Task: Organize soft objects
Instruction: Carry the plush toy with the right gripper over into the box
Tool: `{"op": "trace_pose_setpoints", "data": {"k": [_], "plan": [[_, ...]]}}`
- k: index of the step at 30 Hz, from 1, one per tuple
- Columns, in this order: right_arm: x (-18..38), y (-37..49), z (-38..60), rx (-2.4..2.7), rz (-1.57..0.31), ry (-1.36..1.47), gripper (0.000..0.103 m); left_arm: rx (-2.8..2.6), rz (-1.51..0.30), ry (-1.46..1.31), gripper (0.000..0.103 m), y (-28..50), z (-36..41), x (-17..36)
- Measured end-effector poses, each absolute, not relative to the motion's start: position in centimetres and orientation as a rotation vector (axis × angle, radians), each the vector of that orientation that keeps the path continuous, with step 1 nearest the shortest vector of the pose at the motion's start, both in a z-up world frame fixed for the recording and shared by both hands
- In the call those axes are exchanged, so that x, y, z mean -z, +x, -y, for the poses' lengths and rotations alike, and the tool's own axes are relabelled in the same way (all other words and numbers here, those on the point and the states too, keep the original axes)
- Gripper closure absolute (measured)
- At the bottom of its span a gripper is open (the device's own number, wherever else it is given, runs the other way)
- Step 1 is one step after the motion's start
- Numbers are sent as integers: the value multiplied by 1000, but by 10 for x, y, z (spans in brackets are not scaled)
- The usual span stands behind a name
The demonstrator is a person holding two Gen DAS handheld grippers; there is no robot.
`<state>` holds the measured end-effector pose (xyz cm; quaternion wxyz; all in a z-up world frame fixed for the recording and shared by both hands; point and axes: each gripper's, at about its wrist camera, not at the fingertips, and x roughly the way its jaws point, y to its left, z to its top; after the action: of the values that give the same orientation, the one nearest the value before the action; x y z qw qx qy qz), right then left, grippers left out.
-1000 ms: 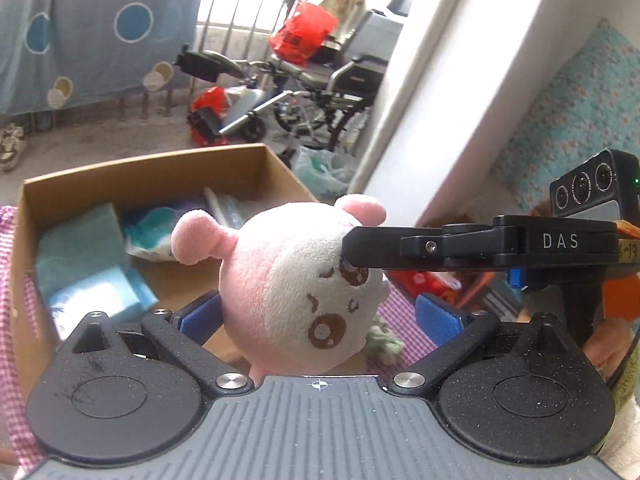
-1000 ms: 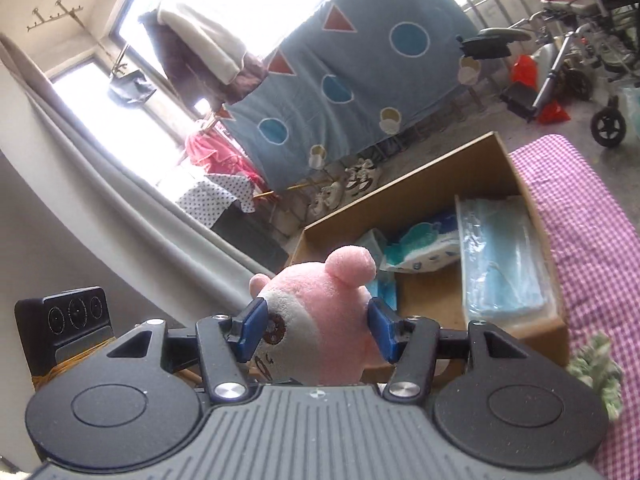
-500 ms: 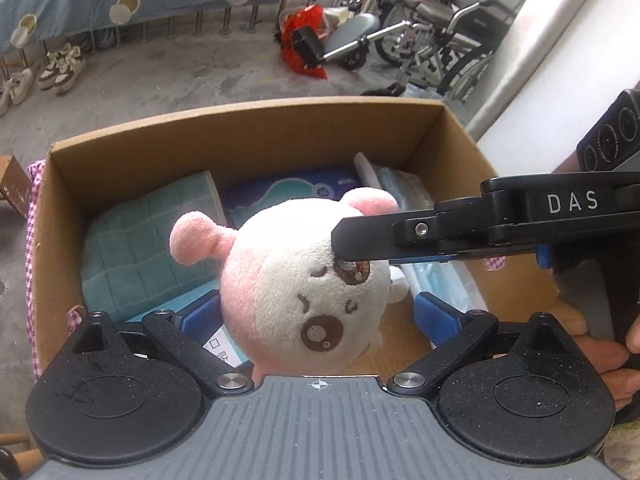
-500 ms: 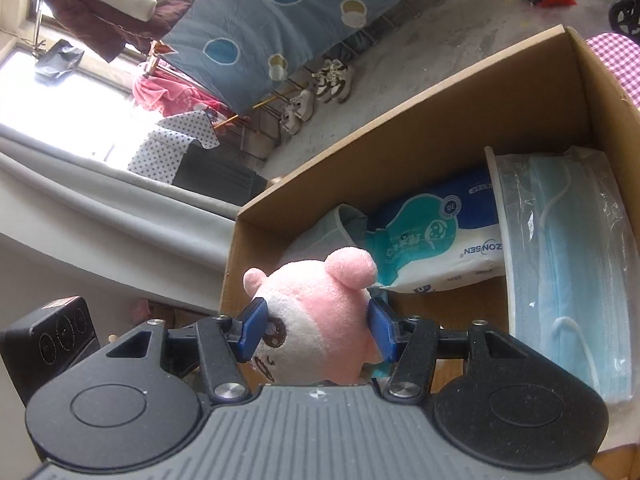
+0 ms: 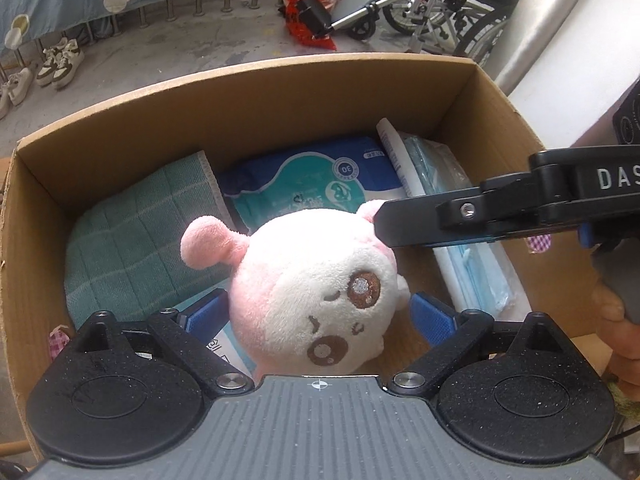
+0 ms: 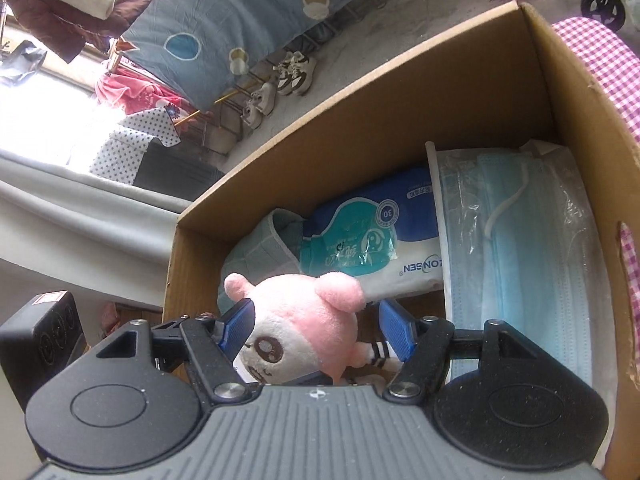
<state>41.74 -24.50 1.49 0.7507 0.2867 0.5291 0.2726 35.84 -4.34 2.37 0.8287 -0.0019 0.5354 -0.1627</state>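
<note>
Your right gripper (image 6: 316, 332) has just been opening: the round pink-and-white plush toy (image 6: 304, 328) sits between the blue pads, with a clear gap at the right pad and the left pad (image 6: 238, 322) close against its face, so it reads as released or nearly so. The left gripper (image 5: 318, 316) is spread wide with the plush (image 5: 320, 296) between the fingers, no squeeze visible.

The plush is low inside the brown cardboard box (image 5: 280, 96), over the bare patch near the front wall. In the left wrist view: folded green waffle-weave cloth (image 5: 136, 236) at 10 o'clock, blue-and-teal tissue pack (image 5: 312, 184) at 12, clear bag of blue face masks (image 5: 452, 208) at 2.

For a clean drop:
- Finish opening the right jaws before you pull away, or the left pad may drag the toy.
- Retreat both tools straight up and back along their fingers, not sideways.
- Watch the small striped limb (image 6: 378, 354) near the right pad; it looks likely to snag.
- Don't press the toy onto the masks.
</note>
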Motion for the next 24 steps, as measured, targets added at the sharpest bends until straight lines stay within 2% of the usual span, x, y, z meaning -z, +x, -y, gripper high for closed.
{"op": "trace_pose_setpoints", "data": {"k": [5,11,16,24], "plan": [[-29,404,250,-587,-1148,604,38,369,-1133,-11,6,354,46,-26],[-8,403,248,-565,-1231,640,49,427,-1110,28,6,344,59,-27],[8,410,241,-556,-1281,654,50,434,-1094,40,6,345,62,-27],[-6,406,247,-536,-1240,650,49,422,-1073,-1,6,341,43,-41]]}}
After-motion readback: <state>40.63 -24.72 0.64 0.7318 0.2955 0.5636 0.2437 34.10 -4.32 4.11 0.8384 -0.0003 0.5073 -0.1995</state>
